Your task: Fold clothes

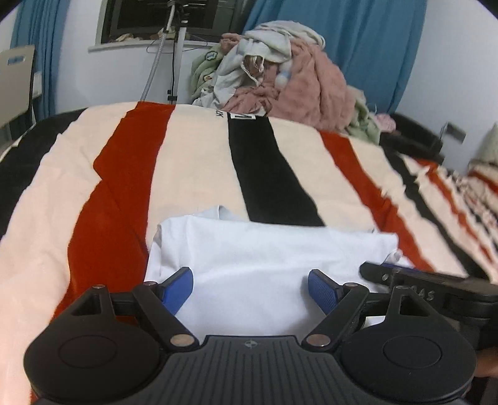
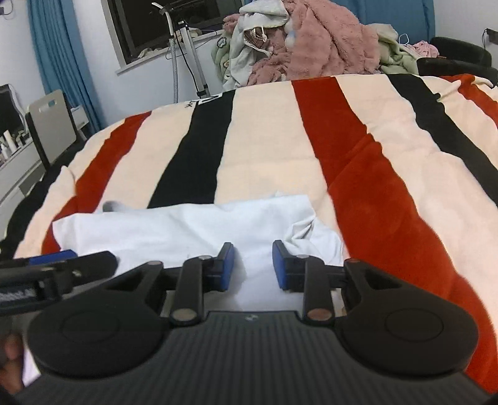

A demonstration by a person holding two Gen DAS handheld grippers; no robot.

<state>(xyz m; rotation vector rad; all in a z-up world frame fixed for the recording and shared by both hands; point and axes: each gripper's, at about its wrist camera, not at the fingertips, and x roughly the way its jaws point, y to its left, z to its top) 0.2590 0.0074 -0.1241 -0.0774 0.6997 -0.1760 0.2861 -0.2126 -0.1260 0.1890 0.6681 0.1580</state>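
Across the whole bed lies a striped blanket (image 1: 193, 162) (image 2: 264, 149) in cream, red and black bands, running away from both cameras toward the far wall. Behind its far edge sits a heap of unfolded clothes (image 1: 280, 74) (image 2: 298, 40), mostly a fluffy pink garment with pale green and grey-white pieces tangled into it. Blue curtains (image 1: 358, 46) (image 2: 59, 62) hang on either side of a dark window (image 1: 168, 15) (image 2: 174, 21), and a white stand with a hose (image 1: 174, 53) (image 2: 190, 53) rises in front of the sill.

On the near part of the blanket, straddling the black stripe and the cream beside it, rests a white garment (image 1: 264, 264) (image 2: 174, 227), partly folded into a rough rectangle; its right edge is bunched and wrinkled, and a small flap pokes out at the far side. What kind of garment it is, possibly a T-shirt, is hard to say from these angles.

The left gripper (image 1: 250, 288) (image 2: 59, 258) hovers over the near left portion of the white garment with its blue pads spread wide apart and nothing between them. The right gripper (image 2: 253, 263) (image 1: 392, 272) sits over the near right portion, just short of the wrinkled corner, its pads parted by a moderate gap and also empty; whether they touch the cloth below cannot be told. Each gripper shows at the edge of the other's view, close beside it.
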